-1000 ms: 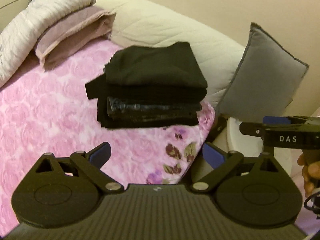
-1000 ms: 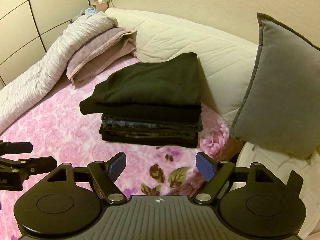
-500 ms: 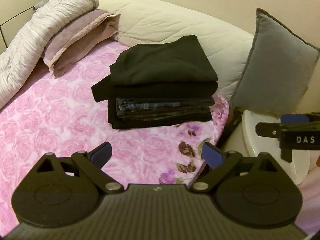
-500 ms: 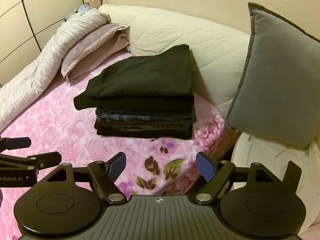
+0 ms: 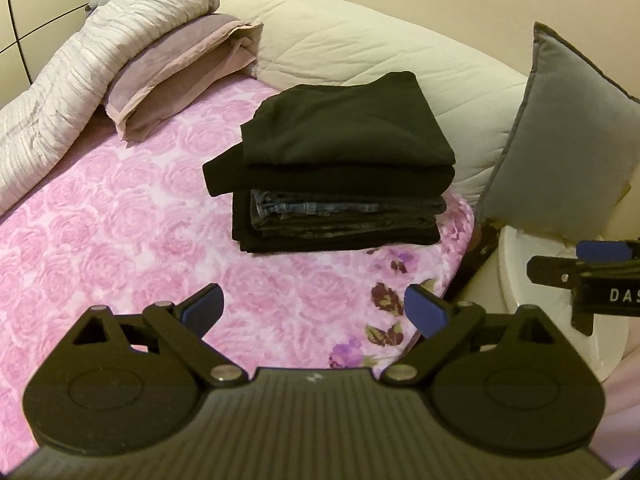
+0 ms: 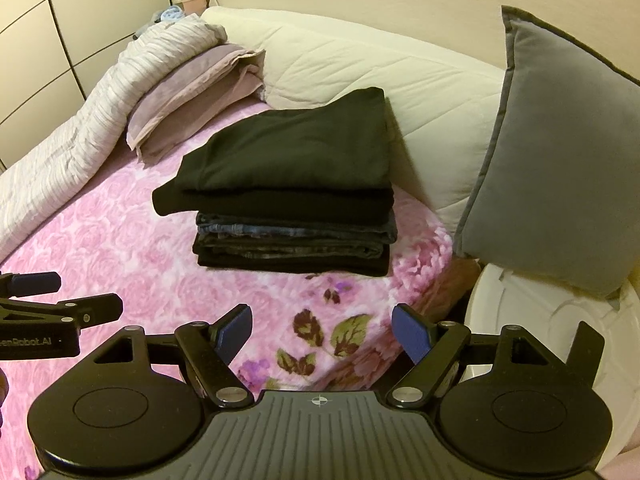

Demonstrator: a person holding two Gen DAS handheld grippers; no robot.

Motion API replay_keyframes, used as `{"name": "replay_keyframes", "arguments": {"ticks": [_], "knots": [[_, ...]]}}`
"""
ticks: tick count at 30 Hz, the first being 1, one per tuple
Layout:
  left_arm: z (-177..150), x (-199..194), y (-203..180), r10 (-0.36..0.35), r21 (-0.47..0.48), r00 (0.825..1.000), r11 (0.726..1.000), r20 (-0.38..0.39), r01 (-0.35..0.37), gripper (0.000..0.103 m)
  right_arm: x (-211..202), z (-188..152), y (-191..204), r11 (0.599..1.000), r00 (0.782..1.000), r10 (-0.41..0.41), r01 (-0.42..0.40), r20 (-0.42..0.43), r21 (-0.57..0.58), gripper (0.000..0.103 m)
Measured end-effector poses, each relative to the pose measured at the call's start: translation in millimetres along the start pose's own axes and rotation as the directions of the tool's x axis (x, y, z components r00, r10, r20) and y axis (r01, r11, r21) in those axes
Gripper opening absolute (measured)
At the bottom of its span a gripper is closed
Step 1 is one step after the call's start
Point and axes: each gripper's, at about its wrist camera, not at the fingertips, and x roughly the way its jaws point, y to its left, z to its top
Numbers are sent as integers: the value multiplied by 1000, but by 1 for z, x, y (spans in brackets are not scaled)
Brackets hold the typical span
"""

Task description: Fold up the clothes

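Through the left wrist camera I have my left gripper (image 5: 312, 307) spread wide with nothing between its blue pads, hanging over the pink rose-print bedspread (image 5: 120, 216). The stack of folded clothes (image 5: 340, 168) sits ahead of it, near the foot corner of the bed, apart from both tools: black garments on top and bottom, folded jeans (image 5: 344, 210) sandwiched between. The top black garment (image 5: 344, 124) pokes a corner out past the left side of the pile. My worry is that overhang: if I drive a finger in low on that side, I judge I could snag it and drag the upper layers off square. The right gripper (image 5: 560, 270) shows at the right edge above a white round container (image 5: 548, 268).

Through the right wrist camera my right gripper (image 6: 322, 328) is likewise released and empty, over the bedspread's flowered border (image 6: 332, 332). The pile lies close to the rounded bed edge, beside the grey cushion (image 6: 560, 160). A push from the left could, I think, slide it toward that edge and the container below. The left gripper (image 6: 60, 296) shows at the left edge, close enough that the two tools could clash if both close in together.
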Motion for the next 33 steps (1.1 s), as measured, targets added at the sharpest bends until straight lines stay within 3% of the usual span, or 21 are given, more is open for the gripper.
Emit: {"name": "replay_keyframes", "arguments": {"ticks": [33], "knots": [[-5, -3, -2, 5, -6, 1000, 1000, 10, -5, 98, -6, -3, 6, 1000, 1000, 3, -3, -1, -13, 80]]}}
